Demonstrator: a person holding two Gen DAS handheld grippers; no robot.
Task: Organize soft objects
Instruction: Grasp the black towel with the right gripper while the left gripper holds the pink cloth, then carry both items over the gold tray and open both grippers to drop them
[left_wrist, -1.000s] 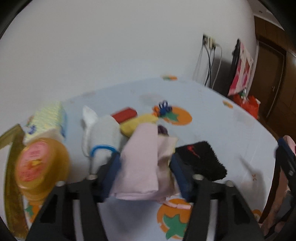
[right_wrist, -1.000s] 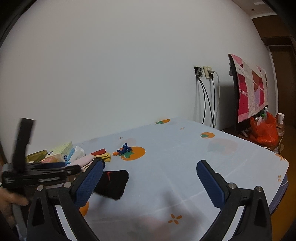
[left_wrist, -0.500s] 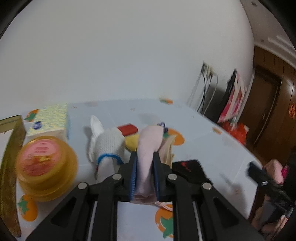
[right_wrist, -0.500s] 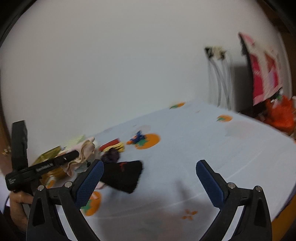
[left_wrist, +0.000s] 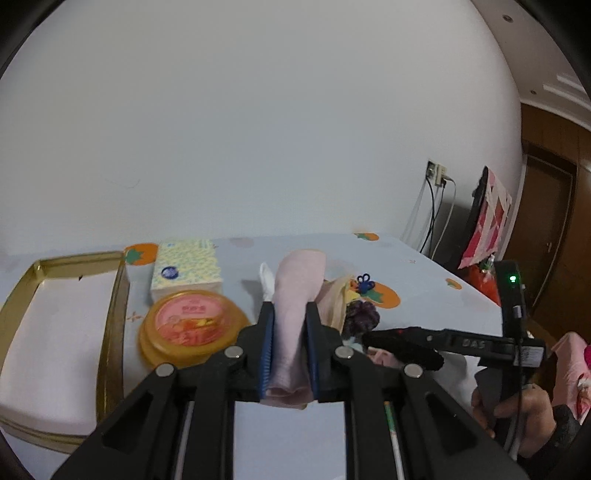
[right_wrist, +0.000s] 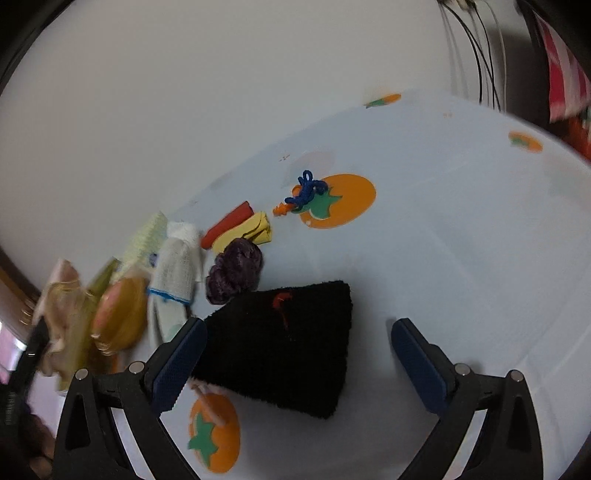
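Right wrist: black cloth (right_wrist: 284, 343) between tongs (right_wrist: 295, 354)

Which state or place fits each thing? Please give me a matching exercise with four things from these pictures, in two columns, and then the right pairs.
Things:
1. pink cloth
2. black wristband
3. purple scrunchie
4. gold tray

States or places:
A. lies on the table between the open right gripper jaws
B. empty, at the left of the table
C. clamped in the left gripper
D. lies beside the yellow cloth

Pairs: 1-C, 2-A, 3-D, 4-B
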